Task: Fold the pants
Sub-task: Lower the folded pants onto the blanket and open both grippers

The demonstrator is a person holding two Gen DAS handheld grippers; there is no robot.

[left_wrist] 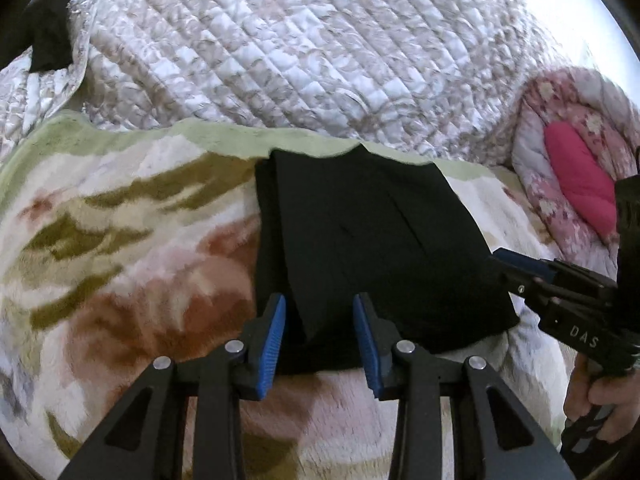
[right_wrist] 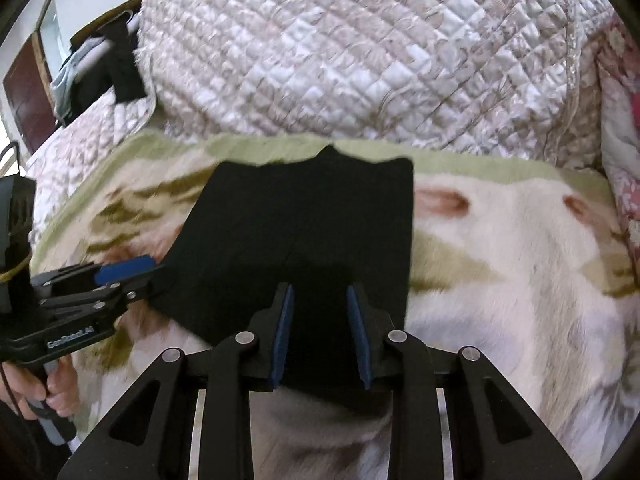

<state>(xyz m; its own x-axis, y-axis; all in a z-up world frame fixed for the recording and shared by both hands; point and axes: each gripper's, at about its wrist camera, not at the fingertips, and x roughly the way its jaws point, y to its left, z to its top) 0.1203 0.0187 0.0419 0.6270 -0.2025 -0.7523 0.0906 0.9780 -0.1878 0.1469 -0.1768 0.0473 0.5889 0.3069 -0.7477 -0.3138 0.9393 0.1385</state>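
Left wrist view: one pair of black pants (left_wrist: 360, 248), folded, lies on the fleece blanket (left_wrist: 120, 240), long axis running away toward the quilt (left_wrist: 300, 48). Left gripper (left_wrist: 320, 344) parted, empty, above the near edge. Right gripper (left_wrist: 516, 268) at the right edge; gap not visible.

Right wrist view: right gripper (right_wrist: 320, 336) parted, empty, over the near edge. Bare blanket on both sides.
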